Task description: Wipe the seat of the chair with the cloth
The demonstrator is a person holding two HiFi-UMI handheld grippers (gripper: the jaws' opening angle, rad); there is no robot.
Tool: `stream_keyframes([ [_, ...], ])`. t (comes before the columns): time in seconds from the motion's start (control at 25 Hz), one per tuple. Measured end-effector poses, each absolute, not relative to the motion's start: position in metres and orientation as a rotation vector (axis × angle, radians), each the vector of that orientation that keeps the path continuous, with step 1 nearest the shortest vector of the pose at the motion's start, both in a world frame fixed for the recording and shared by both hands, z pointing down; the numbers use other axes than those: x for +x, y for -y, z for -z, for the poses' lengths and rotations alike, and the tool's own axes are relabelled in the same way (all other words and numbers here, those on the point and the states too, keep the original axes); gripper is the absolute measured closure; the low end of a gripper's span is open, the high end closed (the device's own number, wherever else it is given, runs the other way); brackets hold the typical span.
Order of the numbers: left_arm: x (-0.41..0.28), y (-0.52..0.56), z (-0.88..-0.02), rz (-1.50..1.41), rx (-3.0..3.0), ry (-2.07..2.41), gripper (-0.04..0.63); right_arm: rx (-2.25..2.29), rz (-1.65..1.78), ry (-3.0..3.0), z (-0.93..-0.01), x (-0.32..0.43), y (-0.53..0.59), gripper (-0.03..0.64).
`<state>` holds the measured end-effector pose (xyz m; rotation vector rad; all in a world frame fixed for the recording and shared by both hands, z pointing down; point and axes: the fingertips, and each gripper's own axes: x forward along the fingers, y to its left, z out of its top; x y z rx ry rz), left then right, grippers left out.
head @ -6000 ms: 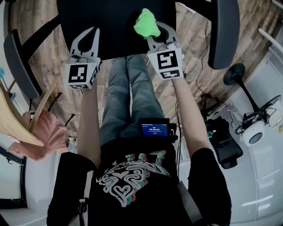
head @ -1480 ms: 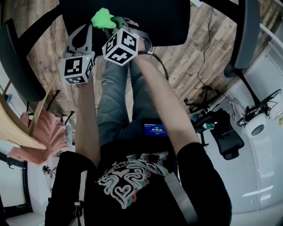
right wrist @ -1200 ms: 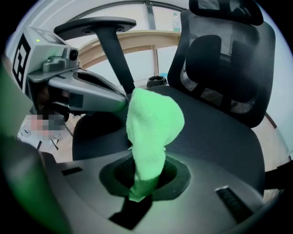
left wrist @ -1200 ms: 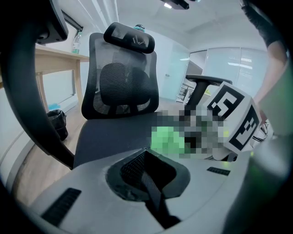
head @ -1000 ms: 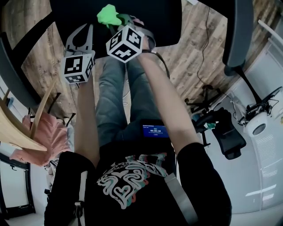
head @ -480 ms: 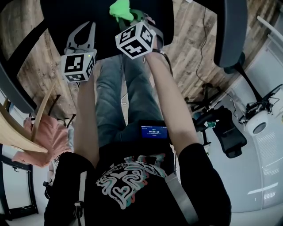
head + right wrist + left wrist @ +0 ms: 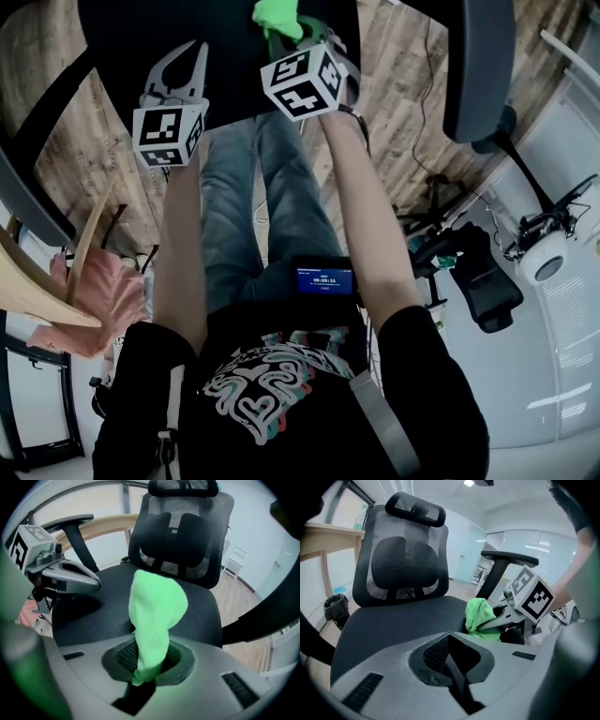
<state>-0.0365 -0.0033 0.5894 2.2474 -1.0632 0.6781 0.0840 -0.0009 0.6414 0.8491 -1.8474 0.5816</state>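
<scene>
right gripper jaws clamp the green cloth, seemingly touching the chair seat.

Six seconds ago the right gripper held the cloth over the right front of the seat. It then swept to the seat's left front. Over the last second and a half it has carried the cloth back toward the seat's middle, slightly farther in from the front edge.
</scene>
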Motion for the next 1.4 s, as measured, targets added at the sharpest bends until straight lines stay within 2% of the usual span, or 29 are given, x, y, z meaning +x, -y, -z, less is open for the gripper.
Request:
stream_keyframes([
  [0.56, -0.007, 0.009, -0.586, -0.654, 2.275, 1.003, 0.595, 1.021, -0.591, 1.798, -0.629, 0.136, 0.010, 0.557],
  [1.4, -0.045, 0.001, -0.593, -0.646, 2.239, 1.062, 0.595, 1.086, -0.589, 1.743, -0.631, 0.120, 0.011, 0.557],
])
